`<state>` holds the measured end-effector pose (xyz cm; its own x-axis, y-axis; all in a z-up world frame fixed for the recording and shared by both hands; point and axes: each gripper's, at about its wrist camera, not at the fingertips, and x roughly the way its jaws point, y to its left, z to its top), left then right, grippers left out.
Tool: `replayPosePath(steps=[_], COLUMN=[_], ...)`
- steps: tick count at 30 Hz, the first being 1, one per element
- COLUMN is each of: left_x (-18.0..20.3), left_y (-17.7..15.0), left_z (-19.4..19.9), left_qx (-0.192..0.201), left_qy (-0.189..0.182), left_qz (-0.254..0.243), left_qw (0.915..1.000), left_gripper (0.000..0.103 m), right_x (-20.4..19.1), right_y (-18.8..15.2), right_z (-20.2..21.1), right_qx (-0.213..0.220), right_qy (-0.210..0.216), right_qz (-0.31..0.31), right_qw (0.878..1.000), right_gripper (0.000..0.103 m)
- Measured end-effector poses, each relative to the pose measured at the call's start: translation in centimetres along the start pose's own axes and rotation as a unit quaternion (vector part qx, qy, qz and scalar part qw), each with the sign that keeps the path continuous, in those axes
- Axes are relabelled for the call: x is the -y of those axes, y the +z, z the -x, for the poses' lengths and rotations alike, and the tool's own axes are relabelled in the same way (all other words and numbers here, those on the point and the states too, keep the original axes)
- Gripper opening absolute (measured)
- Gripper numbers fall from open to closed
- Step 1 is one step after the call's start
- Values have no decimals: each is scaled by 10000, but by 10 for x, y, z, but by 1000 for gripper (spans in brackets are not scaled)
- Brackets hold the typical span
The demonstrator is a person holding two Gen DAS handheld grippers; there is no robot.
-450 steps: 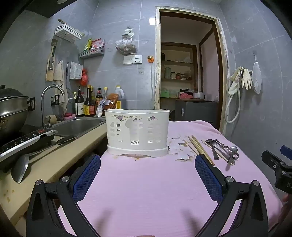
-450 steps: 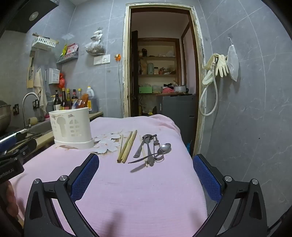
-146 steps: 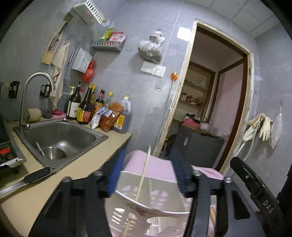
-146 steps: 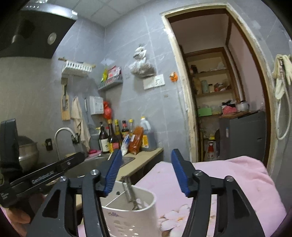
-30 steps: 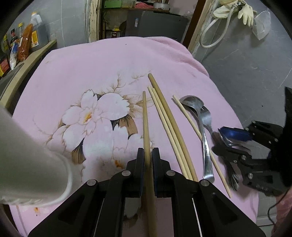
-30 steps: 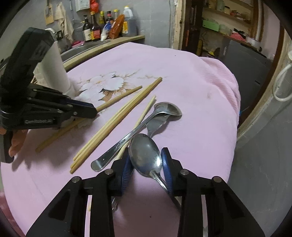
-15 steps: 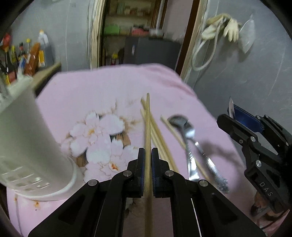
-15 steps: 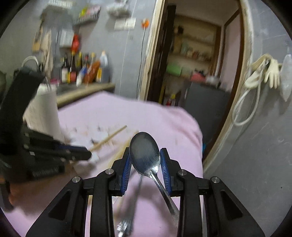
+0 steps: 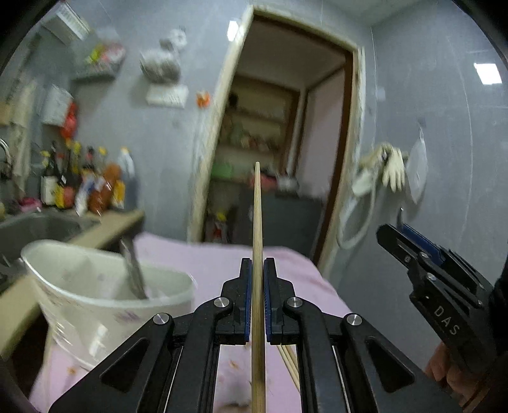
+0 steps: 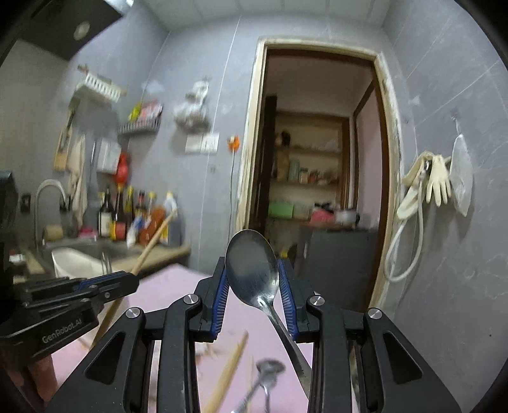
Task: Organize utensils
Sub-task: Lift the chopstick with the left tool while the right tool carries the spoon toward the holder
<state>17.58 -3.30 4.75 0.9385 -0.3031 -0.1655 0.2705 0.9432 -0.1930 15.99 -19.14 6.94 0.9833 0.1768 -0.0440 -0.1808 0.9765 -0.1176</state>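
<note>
Both utensils now off pink tablecloth (image 9: 222, 254), lifted level. Left gripper (image 9: 257, 276) clamped on chopstick (image 9: 257, 222); right gripper (image 10: 253, 279) clamped on spoon (image 10: 252, 263). White utensil holder (image 9: 104, 286) near left, likely next drop.

Home kitchen, we judge. Grey tiled walls all round. At 9 o'clock in right wrist view we see curved faucet (image 10: 47, 203) over steel sink (image 10: 95, 247), row of sauce bottles (image 10: 127, 216) on beige counter (image 10: 165, 254). At 10 o'clock, wire wall shelf (image 10: 139, 127) with packets. At 12 o'clock, doorway (image 10: 317, 159) to pantry shelves. At 3 o'clock, rubber gloves (image 10: 438, 184) hanging on wall. At 11 o'clock, dark range hood (image 10: 63, 28).
</note>
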Motion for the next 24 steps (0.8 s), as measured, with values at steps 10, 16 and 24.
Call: replayPosePath(steps=[10,16,24], left_x=[-42,-86,-153], left_y=[54,80,97], left_z=[52,72,68], left_qx=[1216,1576,1664], left_qy=[373,838,1175], left_qz=[49,129,573], left_qw=[9919,9838,9773], left_gripper=[5,5,5], right_x=[-32,-58,-84], right_y=[42,60,60], right_z=[-5,-27,-65], right_qx=[686,967,1017], right_qy=[450,719,780], right_qz=[-282,-646,-1277], right_qw=[9962,9906,9835], right_gripper=[27,27,27])
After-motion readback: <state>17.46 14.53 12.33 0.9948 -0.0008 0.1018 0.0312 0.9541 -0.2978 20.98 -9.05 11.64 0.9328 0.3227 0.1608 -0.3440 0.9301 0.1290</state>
